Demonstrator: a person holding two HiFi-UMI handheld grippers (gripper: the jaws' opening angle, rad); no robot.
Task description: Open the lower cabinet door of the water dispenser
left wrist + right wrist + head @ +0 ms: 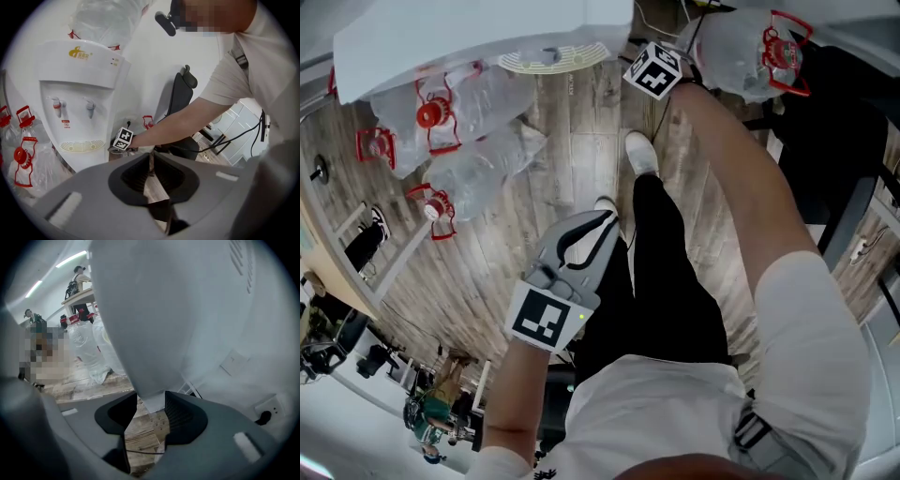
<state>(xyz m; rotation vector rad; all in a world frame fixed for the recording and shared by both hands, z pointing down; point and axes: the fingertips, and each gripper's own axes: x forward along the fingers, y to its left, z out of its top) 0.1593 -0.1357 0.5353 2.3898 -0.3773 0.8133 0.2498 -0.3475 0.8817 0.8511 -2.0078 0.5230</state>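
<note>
The white water dispenser [79, 93] stands at the left of the left gripper view, taps and drip tray facing me; its top [487, 37] fills the head view's upper left. My right gripper [151, 416] is down at its lower body [154, 310], jaws open to either side of a white bottom corner [153, 401]. I cannot tell whether that corner belongs to the door. In the head view only the right gripper's marker cube [652, 70] shows beside the dispenser. My left gripper [602, 220] hangs shut and empty over my legs, well back from the dispenser.
Large clear water bottles with red handles lie on the wood floor [478, 112] left of the dispenser, and another [750, 47] to its right. A black chair [180, 103] stands behind my right arm. A wall socket [265, 411] and a cable [140, 452] are near the base.
</note>
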